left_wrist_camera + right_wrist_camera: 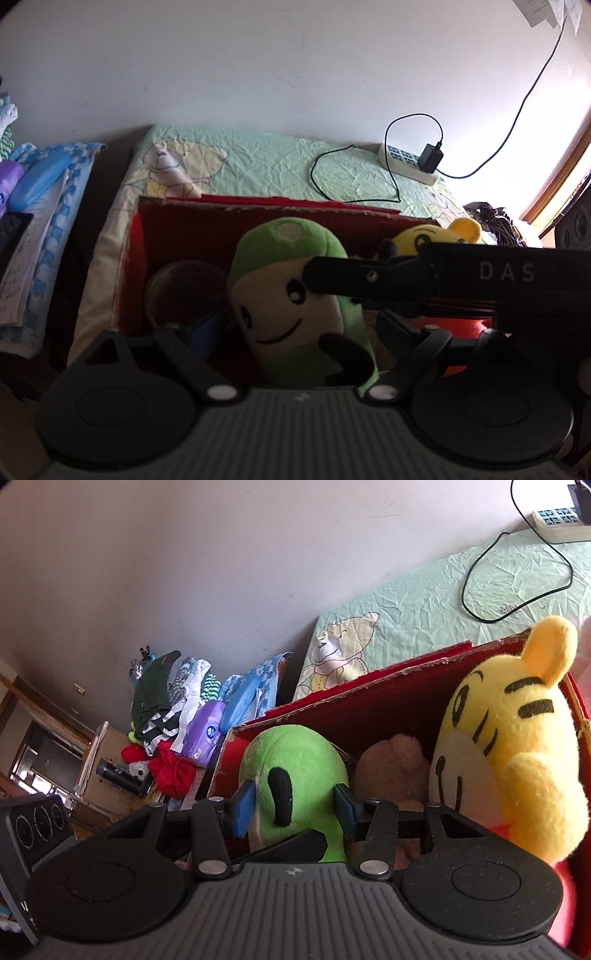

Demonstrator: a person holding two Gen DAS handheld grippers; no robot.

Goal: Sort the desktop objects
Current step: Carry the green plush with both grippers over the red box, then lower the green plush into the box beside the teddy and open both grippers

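A green plush toy with a smiling face stands in a red cardboard box. In the right wrist view the green plush sits between my right gripper's blue pads, which press its sides. A yellow tiger plush stands in the box to its right, with a brown plush behind. In the left wrist view my right gripper's arm crosses in front of the green plush's face. My left gripper is open around the plush's lower body, not pressing it. A tape roll lies in the box at left.
The box stands on a green bear-print cloth. A power strip with a charger and black cable lies at the back right. A blue case, a purple tissue pack and folded clothes lie on the left.
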